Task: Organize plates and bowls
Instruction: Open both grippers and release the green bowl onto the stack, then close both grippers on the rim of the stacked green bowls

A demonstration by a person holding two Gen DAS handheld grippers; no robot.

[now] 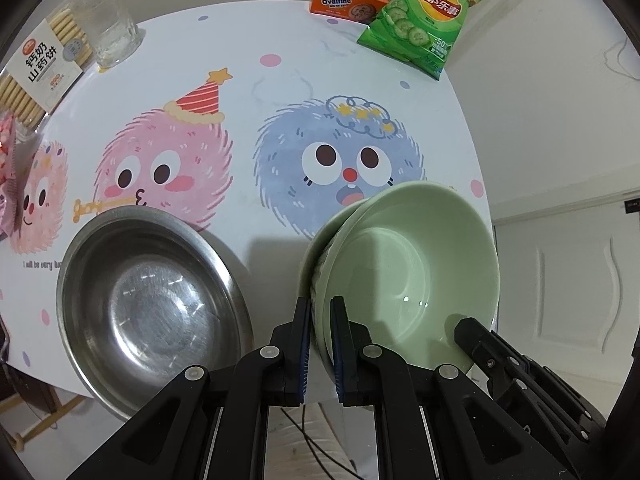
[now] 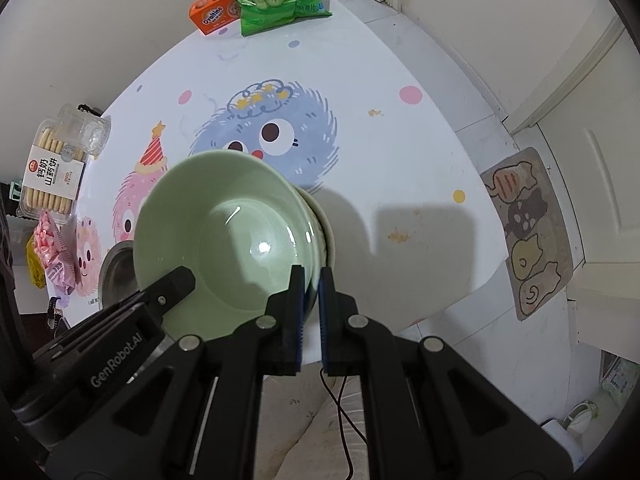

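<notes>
A pale green bowl (image 1: 416, 264) sits nested in a second green bowl, tilted, near the table's front edge. My left gripper (image 1: 321, 312) is shut on the stack's left rim. My right gripper (image 2: 312, 280) is shut on the rim at the opposite side; its fingers (image 1: 476, 336) show at the bowl's right in the left wrist view. The same green bowl (image 2: 228, 232) fills the middle of the right wrist view. An empty steel bowl (image 1: 148, 304) stands on the table to the left, partly seen behind the green one (image 2: 116, 272).
The white cartoon-print table (image 1: 256, 64) holds a glass (image 1: 114, 28), a biscuit pack (image 1: 40, 64), an Ovaltine box (image 1: 348, 0) and a green Lay's bag (image 1: 428, 16) at the back. Pink snack packets (image 2: 52, 256) lie at the left. A cat mat (image 2: 528, 232) lies on the floor right.
</notes>
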